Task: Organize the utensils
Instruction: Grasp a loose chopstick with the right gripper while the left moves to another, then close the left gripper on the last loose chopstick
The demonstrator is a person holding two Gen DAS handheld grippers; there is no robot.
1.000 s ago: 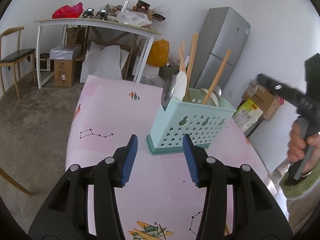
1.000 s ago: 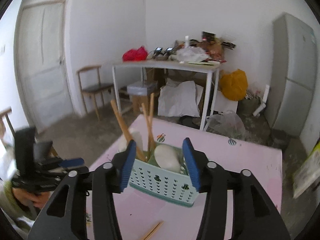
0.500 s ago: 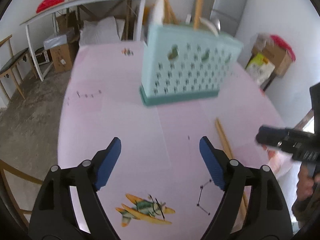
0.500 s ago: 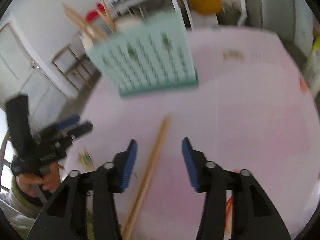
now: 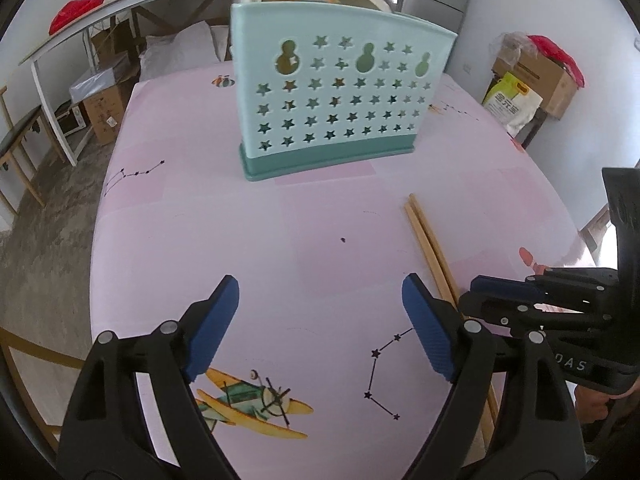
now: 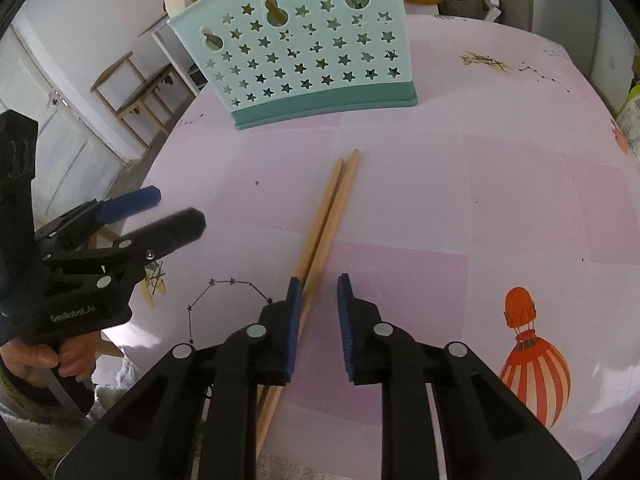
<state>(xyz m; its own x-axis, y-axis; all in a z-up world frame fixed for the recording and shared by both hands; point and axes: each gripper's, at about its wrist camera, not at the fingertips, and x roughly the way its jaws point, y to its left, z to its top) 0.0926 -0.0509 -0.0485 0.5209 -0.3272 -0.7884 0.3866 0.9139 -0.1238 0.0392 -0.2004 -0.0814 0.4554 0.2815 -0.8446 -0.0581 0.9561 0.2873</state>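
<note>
Wooden chopsticks (image 6: 326, 216), thin, light and stiff (likely slippery), lie paired on the pink bench (image 6: 500, 200); the right hand-held gripper (image 6: 318, 316), jaws just narrowing but not yet pinching, straddles them near mid-length; the left hand-held gripper (image 5: 320, 320) has just spread wide.

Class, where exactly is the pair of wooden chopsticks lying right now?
The pair of wooden chopsticks lies flat on the pink tablecloth, in front of the mint-green star-holed utensil caddy, its near end by the right gripper.

"GenRobot.AI" on left gripper (image 6: 158, 216)
</note>
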